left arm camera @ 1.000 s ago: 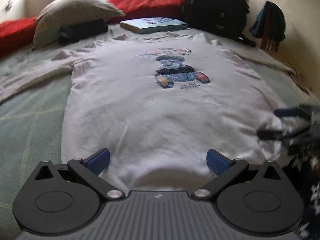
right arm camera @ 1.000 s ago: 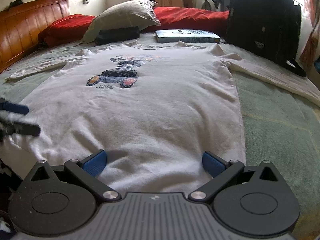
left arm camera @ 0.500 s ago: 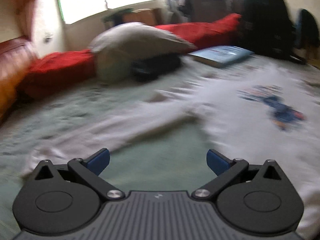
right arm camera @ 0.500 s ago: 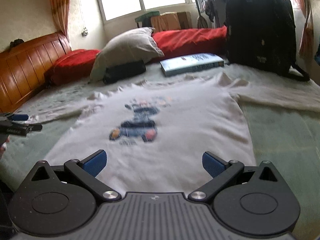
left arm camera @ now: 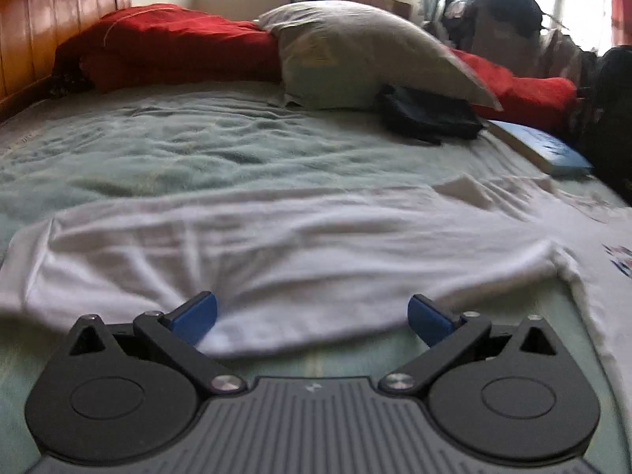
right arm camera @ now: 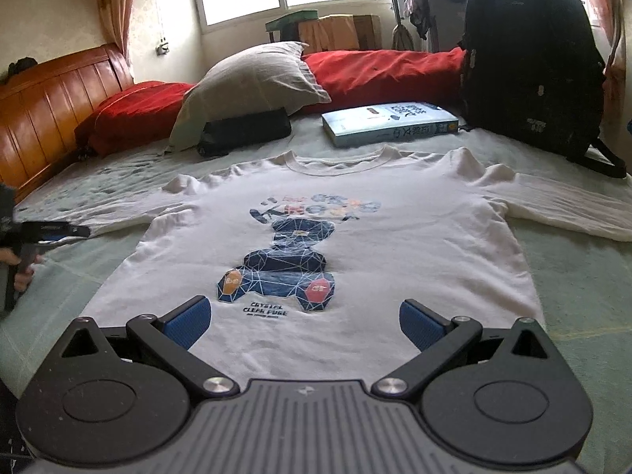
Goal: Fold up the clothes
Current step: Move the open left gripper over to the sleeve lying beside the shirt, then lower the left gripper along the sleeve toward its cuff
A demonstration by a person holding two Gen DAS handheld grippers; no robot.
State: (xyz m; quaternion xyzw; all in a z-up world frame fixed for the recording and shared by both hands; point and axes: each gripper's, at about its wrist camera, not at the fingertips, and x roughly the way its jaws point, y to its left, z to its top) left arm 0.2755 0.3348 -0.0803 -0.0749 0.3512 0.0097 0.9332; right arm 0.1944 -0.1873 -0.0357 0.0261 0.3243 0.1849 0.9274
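Since a second ago both of my claws have left the shirt's hem: the left one has swung out to the sleeve, and the right one has drawn up and back over the body.

Through the left wrist camera, my left claw (left arm camera: 312,318) is low and level, its two blue pads (left arm camera: 195,316) spread wide with nothing between them. The sleeve (left arm camera: 252,252) of the white sweatshirt (left arm camera: 592,276) lies flat across the view just beyond the pads, its near edge between them; whether the left pad touches the cloth I cannot tell. It rests on the green bedspread (left arm camera: 197,150). Farther off I count one grey pillow (left arm camera: 355,51), one black pouch (left arm camera: 430,114) tucked against it, one blue book (left arm camera: 541,148) to the right, and a red blanket (left arm camera: 170,47) along the far side.

Through the right wrist camera, my right claw (right arm camera: 304,322) hovers over the lower front of the sweatshirt (right arm camera: 414,237), open wide and holding nothing. The one garment lies face up, spread flat, collar far, with two sleeves stretched out left and right and one bear print (right arm camera: 288,260) in the middle. At the left edge my left claw (right arm camera: 59,231) shows with a hand (right arm camera: 19,268) on its grip, at the left sleeve. Beyond the collar sit the book (right arm camera: 391,122), pouch (right arm camera: 245,130) and pillow (right arm camera: 252,83); one black backpack (right arm camera: 529,67) stands at far right.
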